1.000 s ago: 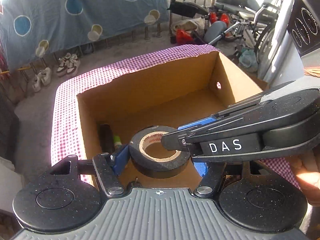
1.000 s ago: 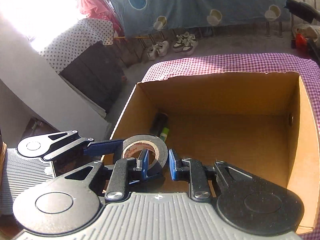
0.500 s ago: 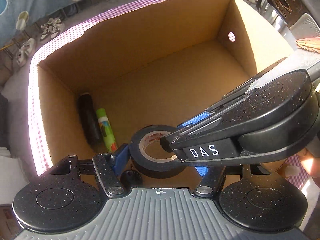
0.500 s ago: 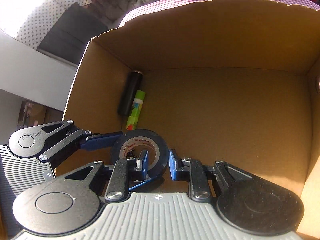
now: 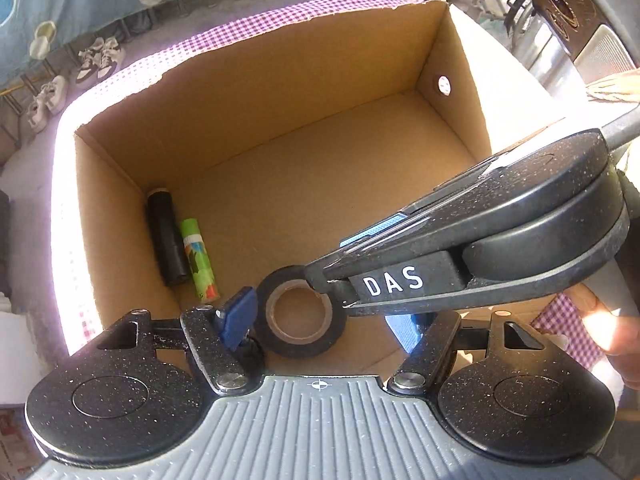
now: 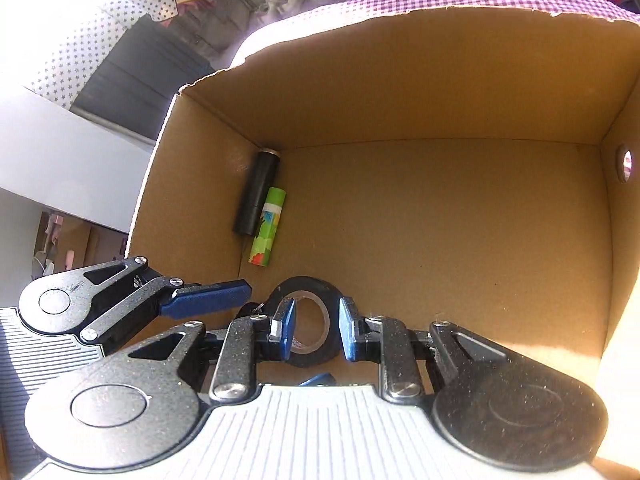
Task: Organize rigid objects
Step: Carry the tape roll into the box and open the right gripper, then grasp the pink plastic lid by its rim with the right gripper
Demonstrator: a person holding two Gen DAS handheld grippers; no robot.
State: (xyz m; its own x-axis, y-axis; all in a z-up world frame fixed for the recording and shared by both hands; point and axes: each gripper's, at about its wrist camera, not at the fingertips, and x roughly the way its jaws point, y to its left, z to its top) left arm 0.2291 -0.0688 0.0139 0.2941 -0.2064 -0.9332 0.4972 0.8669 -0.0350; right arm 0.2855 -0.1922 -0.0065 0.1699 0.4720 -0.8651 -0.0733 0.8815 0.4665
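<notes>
- Evidently the tape roll [image 5: 300, 346] had just come free. It showed smaller in both wrist views than half a second earlier, so it had dropped away from the pads that carried it.
- It lay flat, hole up, low inside the cardboard box [image 5: 280, 80] and close to the near wall. It seemed to rest on the floor, though the contact itself was hidden.
- Judged from that, this item's placement looked all but done, and what remained was to lift both tools clear.
- The left gripper [image 5: 320, 324] hung over the near wall with its jaws apart. One blue pad sat just beside the roll's edge, and the other stood clear of it with bare cardboard between.
- The right gripper [image 6: 316, 328] reached in from the side, angled down across the roll. Its jaws were apart too and straddled the roll's wall without pinching it. One pad lined up with the hole and the other stood outside the rim. Whether the inner finger dipped into the hole or hovered above it could not be told.
- Farther in, a black tube [image 5: 166, 236] and a green glue stick [image 5: 198, 260] lay side by side along the left wall, apart from the roll.
- A purple checked cloth [image 5: 240, 32] showed beyond the far rim.
</notes>
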